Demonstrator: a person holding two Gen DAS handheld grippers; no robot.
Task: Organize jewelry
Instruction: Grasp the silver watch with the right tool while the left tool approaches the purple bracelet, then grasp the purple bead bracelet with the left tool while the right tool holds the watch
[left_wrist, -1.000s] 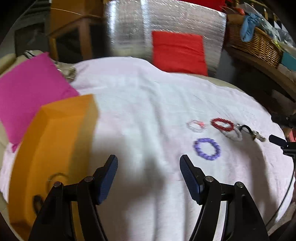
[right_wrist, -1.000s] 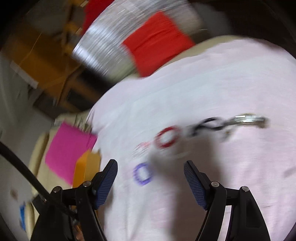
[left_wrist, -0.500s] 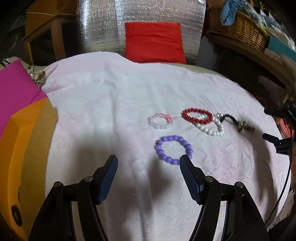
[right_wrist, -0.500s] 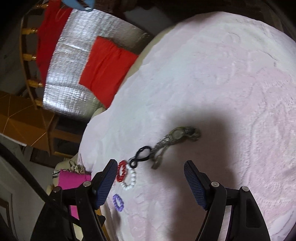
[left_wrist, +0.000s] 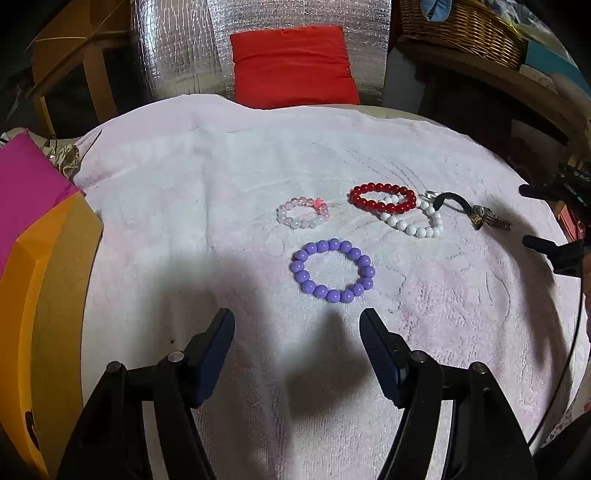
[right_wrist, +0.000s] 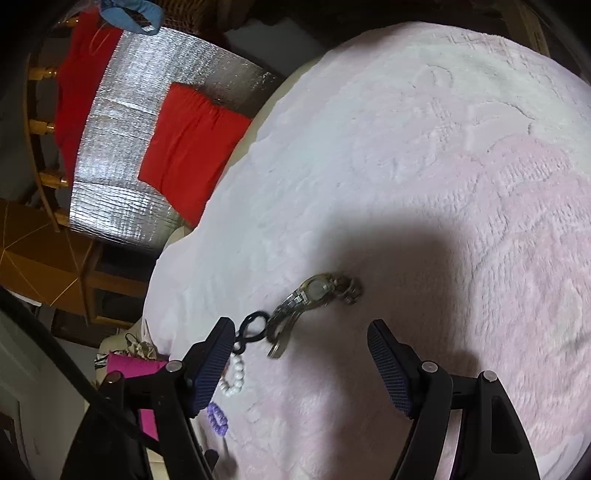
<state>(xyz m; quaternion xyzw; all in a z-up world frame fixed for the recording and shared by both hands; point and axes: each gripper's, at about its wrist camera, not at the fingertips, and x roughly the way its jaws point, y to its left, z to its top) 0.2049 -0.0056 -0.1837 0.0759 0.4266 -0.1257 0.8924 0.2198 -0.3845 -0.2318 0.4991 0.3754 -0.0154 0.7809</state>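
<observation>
Left wrist view. Left claw (left_wrist: 297, 334): hanging wide and empty above the pink towel (left_wrist: 221, 177) that is covering the worktop. Purple bracelet (left_wrist: 333, 270): lying flat just ahead of the tips, apart from the rest. Clear bracelet (left_wrist: 303, 212): sitting beyond it. Red bracelet (left_wrist: 383, 198): overlapping the white bracelet (left_wrist: 413, 221), touching. Orange box (left_wrist: 48, 295): sitting at the left edge, likely the destination. Advice: lowering straight over the purple beads, one finger inside the ring and one outside, is looking cleanest; pinching the pile should be avoided.

Right wrist view. Right claw (right_wrist: 301, 345): also spread wide, holding nothing. Watch (right_wrist: 314, 293): lying just ahead of the tips, its metal band folded over itself. Black loop (right_wrist: 251, 328): touching the band's near end. Advice: closing across the band rather than the case should be giving the firmer hold; lifting slowly, since the loop may be snagging.
</observation>
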